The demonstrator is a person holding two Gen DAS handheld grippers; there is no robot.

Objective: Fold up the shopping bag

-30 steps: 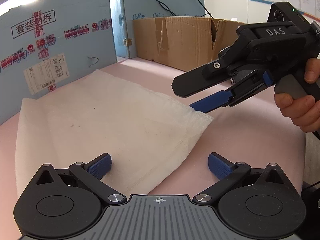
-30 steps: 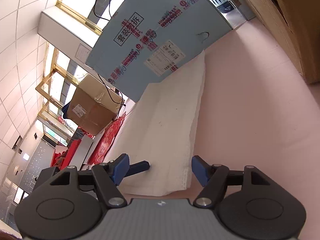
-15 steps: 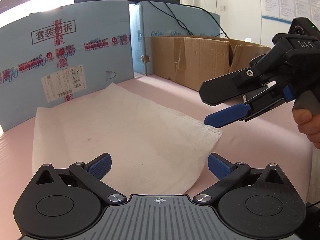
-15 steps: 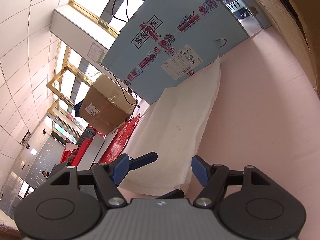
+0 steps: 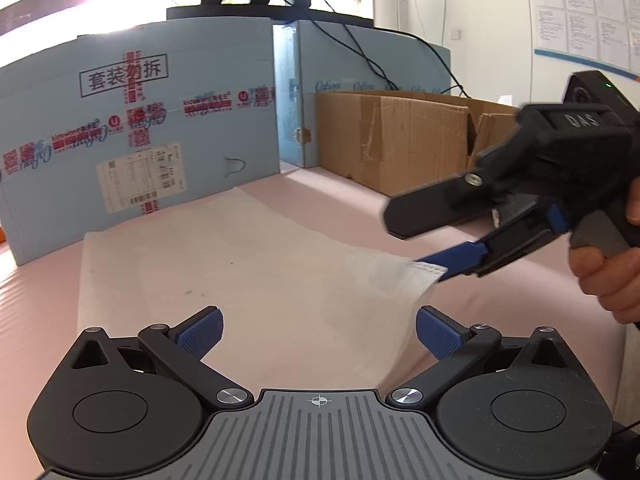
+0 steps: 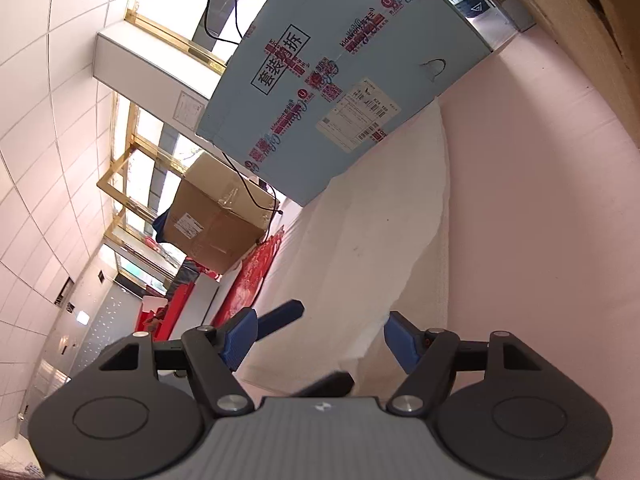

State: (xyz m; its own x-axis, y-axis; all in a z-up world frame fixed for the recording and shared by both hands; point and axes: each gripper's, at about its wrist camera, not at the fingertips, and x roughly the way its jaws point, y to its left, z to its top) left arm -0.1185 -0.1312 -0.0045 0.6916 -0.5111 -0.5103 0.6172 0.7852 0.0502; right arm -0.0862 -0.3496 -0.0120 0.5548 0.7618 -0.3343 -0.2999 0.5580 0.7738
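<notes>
A white non-woven shopping bag [image 5: 240,272] lies flat on the pink table [image 5: 344,204]. My left gripper [image 5: 318,324] stands open at the bag's near edge, a blue pad on either side of the cloth. At the right, a hand holds my right gripper [image 5: 408,240], which is open. Its blue lower finger sits under the bag's right corner, which is raised off the table, and its black upper finger is well above. In the right wrist view the bag [image 6: 360,240] runs between the right gripper's [image 6: 320,332] spread pads, with the left gripper's fingers [image 6: 282,315] just beyond.
A large blue printed carton [image 5: 140,140] stands along the back of the table. An open brown cardboard box [image 5: 392,140] stands at the back right. The person's hand [image 5: 608,272] is at the right edge. Another brown box [image 6: 216,224] sits off the table.
The right gripper's lower finger has slid under the bag's right corner, and that corner now lifts off the table. Both grippers stay open and barely shift.
</notes>
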